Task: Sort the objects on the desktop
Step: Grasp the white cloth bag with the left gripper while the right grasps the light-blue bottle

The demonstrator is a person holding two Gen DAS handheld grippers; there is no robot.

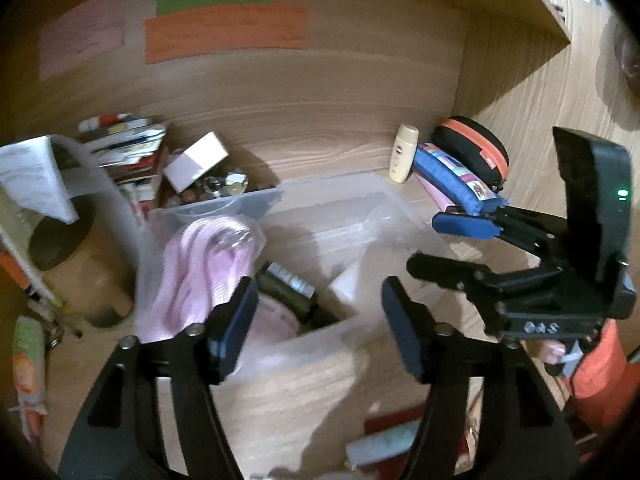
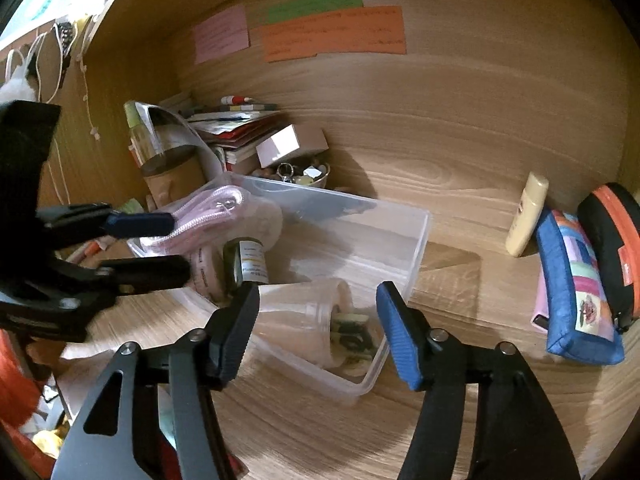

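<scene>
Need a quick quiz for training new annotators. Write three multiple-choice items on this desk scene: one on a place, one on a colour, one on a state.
1. Where is the dark glass bottle?
A. in the clear plastic bin
B. on the book stack
C. beside the blue pouch

2. What colour is the longest paper note on the back panel?
A. pink
B. orange
C. yellow

3. How is the right gripper?
A. shut on the cream bottle
B. shut on the bin's rim
C. open, holding nothing

Key: 1 A, it lies inside the bin by the pink cloth. 2 B, the widest strip is orange. 3 C, its fingers stand wide apart above the bin.
</scene>
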